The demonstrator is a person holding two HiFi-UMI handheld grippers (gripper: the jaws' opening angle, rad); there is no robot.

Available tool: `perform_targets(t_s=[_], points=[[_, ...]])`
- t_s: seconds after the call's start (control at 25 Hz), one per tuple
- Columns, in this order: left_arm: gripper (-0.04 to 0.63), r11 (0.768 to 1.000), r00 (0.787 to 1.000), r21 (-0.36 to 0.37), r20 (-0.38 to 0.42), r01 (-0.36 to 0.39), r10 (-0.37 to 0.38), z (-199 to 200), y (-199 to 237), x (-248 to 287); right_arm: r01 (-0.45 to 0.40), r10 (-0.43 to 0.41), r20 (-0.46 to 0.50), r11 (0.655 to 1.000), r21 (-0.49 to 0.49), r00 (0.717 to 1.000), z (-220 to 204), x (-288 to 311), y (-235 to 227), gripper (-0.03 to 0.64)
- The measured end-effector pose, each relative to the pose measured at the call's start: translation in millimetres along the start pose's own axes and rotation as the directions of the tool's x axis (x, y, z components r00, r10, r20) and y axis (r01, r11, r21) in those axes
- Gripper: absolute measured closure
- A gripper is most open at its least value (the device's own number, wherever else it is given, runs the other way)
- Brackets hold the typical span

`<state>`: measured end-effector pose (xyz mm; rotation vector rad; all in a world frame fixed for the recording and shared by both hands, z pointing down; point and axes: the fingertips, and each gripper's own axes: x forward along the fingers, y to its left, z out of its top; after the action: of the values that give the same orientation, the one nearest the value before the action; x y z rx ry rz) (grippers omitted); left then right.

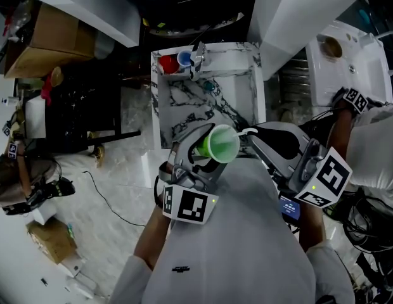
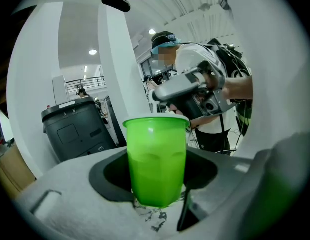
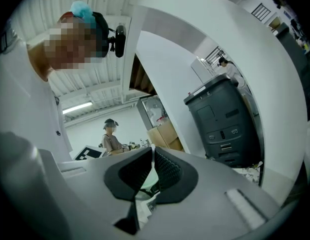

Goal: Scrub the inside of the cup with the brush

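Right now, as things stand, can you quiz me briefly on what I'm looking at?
1. True or false: the left hand-held gripper holds a translucent green plastic cup.
2. Past the cup lies: A) a white marble-patterned basin; B) a wooden desk; C) grass.
3. Fill in: the right hand-held gripper is ____ on a thin white brush handle.
Key: 1 true; 2 A; 3 shut.

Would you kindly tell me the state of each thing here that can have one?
Green cup: tipped sideways, gripped round its lower half.
Left gripper: jaws shut on the Green cup.
Brush: thin white handle pinched; head not visible.
Right gripper: jaws shut on the Brush.
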<state>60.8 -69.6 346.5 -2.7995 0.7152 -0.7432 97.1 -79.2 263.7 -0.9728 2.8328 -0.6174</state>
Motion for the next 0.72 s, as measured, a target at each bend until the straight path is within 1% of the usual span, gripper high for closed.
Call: perform_targets(t_s=[0.16, 0.28, 0.44, 0.6, 0.72], points=[[0.337, 1.0, 1.0, 0.011, 0.001, -0.018, 0.018, 0.7, 4.7, 3.8, -0.023, 0.022, -0.042, 1.0, -0.007, 0.999, -9.2, -12.1, 7.4, 0.594], [0.337, 1.0, 1.0, 0.02, -0.008, -0.014, 0.014, -0.8, 0.2, 7.8, -0.051, 0.051, -0.053, 0.999, 0.01, 0.997, -16.7, -17.3, 15.3, 0.594], [0.337, 1.0, 1.0, 0.028, -0.01, -0.004, 0.004, 0.3, -4.2, 11.9, -0.09, 0.091, -0.03, 0.995, 0.033, 0.995, -15.2, -18.8, 26.5, 0.594], [0.337, 1.0, 1.0, 0.023, -0.017, -0.004, 0.004, -2.0, -6.2, 13.6, -0.111, 0.111, -0.011, 0.994, 0.023, 0.994, -12.9, -15.7, 30.0, 0.594], [0.337, 1.0, 1.0, 0.03, -0.024, 0.007, -0.006, -1.3, -8.2, 13.1, -0.12, 0.12, 0.02, 0.993, 0.001, 0.993, -0.7, -11.3, 30.8, 0.594]])
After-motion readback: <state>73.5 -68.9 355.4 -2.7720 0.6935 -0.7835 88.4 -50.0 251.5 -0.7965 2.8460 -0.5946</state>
